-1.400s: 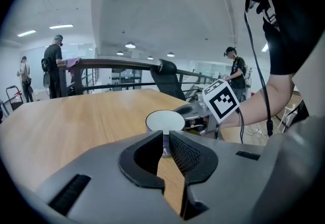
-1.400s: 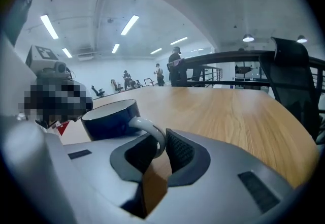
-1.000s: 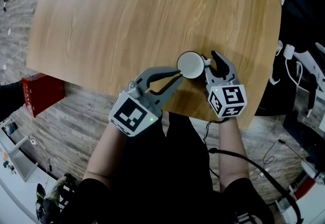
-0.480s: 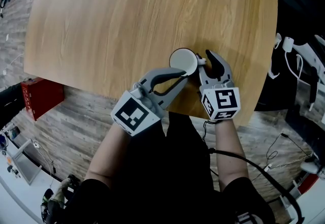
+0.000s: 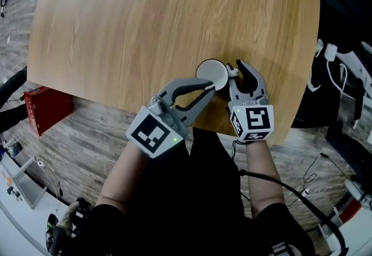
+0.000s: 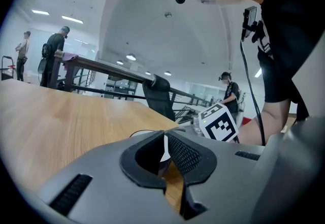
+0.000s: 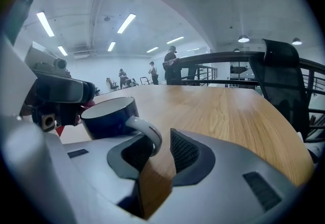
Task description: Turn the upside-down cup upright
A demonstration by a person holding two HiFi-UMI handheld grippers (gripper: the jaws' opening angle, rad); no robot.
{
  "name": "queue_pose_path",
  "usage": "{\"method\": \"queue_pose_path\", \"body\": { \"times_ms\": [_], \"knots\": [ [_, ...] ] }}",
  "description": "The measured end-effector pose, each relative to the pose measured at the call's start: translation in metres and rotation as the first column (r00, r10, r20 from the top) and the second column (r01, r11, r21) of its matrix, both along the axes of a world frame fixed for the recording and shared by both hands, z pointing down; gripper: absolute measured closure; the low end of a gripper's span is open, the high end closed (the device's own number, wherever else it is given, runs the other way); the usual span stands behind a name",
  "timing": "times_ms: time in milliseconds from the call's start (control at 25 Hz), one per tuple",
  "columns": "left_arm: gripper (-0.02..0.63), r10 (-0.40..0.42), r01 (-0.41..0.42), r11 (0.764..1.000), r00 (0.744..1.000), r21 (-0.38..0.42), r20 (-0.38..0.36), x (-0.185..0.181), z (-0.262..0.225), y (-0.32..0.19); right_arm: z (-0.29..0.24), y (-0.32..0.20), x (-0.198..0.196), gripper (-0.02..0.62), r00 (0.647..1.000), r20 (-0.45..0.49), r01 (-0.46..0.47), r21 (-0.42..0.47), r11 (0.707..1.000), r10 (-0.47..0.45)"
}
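A dark blue cup (image 5: 211,73) with a white inside and a white handle (image 7: 146,133) stands mouth-up near the front edge of the wooden table (image 5: 145,22). My left gripper (image 5: 207,84) is shut on the cup's near wall; the thin white rim (image 6: 163,148) shows pinched between its pads. My right gripper (image 5: 235,70) reaches in from the right. Its jaws are closing around the handle, which sits between them in the right gripper view (image 7: 160,153). The handle lies against the left pad, with a gap to the right pad (image 7: 184,151).
The table's front edge (image 5: 244,133) runs just under both grippers, with wood-plank floor below it. A red box (image 5: 46,108) stands on the floor at the left. Cables and white gear (image 5: 337,72) lie to the right, and a black office chair (image 7: 284,78) stands beyond the table.
The right gripper's jaws have narrowed around the cup's handle. The cup and the left gripper have stayed almost where they were.
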State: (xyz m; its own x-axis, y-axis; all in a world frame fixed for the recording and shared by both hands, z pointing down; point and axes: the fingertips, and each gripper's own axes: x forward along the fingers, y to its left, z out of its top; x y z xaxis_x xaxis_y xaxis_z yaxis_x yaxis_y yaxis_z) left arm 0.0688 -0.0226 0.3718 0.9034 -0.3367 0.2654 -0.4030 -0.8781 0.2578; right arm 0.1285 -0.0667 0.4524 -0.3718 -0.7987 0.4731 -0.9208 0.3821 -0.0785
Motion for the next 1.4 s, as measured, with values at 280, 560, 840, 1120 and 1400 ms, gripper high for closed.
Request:
{"method": "queue_pose_path", "body": {
  "times_ms": [280, 560, 840, 1120, 1400],
  "knots": [
    [0.578, 0.077, -0.085, 0.995, 0.989, -0.058, -0.126, 0.011, -0.022, 0.015, 0.003, 0.000, 0.000, 0.511, 0.999, 0.025, -0.035, -0.020, 0.999, 0.036],
    [0.583, 0.069, -0.095, 0.989, 0.974, -0.113, -0.216, 0.032, -0.023, 0.027, -0.001, 0.000, -0.005, 0.511, 0.998, 0.032, -0.059, -0.002, 0.998, 0.059],
    [0.583, 0.035, -0.072, 0.989, 0.962, -0.131, -0.269, 0.035, -0.018, 0.024, -0.003, 0.005, -0.014, 0.511, 1.000, 0.004, -0.011, 0.035, 0.999, 0.011],
    [0.583, 0.090, -0.101, 0.994, 0.969, -0.035, -0.229, 0.043, -0.018, 0.030, -0.007, 0.014, -0.020, 0.517, 0.999, -0.032, 0.039, 0.107, 0.994, -0.036],
    [0.583, 0.114, -0.121, 0.993, 0.969, -0.015, -0.219, 0.039, -0.017, 0.033, -0.012, 0.021, -0.022, 0.534, 0.979, -0.029, 0.202, 0.139, 0.969, -0.200]
  ]
}}
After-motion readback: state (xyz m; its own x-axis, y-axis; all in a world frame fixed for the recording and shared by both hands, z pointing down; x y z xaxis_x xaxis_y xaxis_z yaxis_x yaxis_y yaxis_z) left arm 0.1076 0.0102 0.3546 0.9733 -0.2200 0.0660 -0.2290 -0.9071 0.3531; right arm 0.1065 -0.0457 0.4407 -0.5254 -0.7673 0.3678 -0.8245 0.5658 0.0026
